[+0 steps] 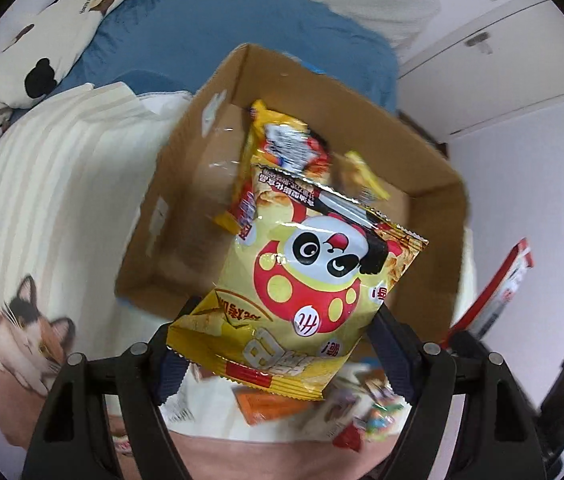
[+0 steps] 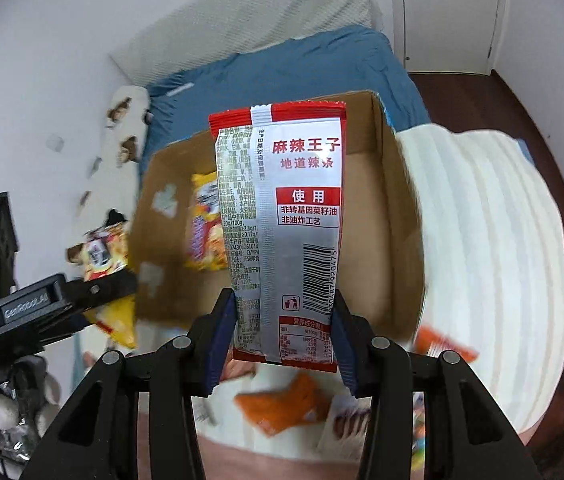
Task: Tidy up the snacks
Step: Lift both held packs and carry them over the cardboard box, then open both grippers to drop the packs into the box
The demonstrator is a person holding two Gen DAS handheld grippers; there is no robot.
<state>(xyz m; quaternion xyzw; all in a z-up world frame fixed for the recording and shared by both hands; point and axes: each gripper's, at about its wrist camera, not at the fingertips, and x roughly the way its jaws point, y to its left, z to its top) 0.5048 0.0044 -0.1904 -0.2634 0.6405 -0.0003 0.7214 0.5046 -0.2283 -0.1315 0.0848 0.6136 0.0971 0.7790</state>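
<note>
Bed (image 2: 282, 64), blue sheet; cardboard box (image 1: 186, 184) on white blanket (image 2: 481, 216). Left gripper (image 1: 282, 332) fingers clamp yellow panda bag (image 1: 313, 280); right gripper (image 2: 283, 332) fingers clamp red-silver packet (image 2: 289, 216).

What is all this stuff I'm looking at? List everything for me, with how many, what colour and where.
Brown cardboard box: one, open-topped, on the bed.
Yellow snack bag inside the box: one at least, yellow and orange, against the box's inner wall.
Yellow panda-print chip bag: one, held above the box's near edge.
Red-and-silver spicy strip packet: one, held upright in front of the box.
Loose snack packets: several, orange and mixed colours, on the white blanket before the box.
White ribbed blanket: one, under the box.
Blue bedsheet: one, behind the box.
Bear-print pillow: one, cream.
Left gripper: black, blue pads, gripping the chip bag.
Right gripper: black, blue pads, gripping the packet.
</note>
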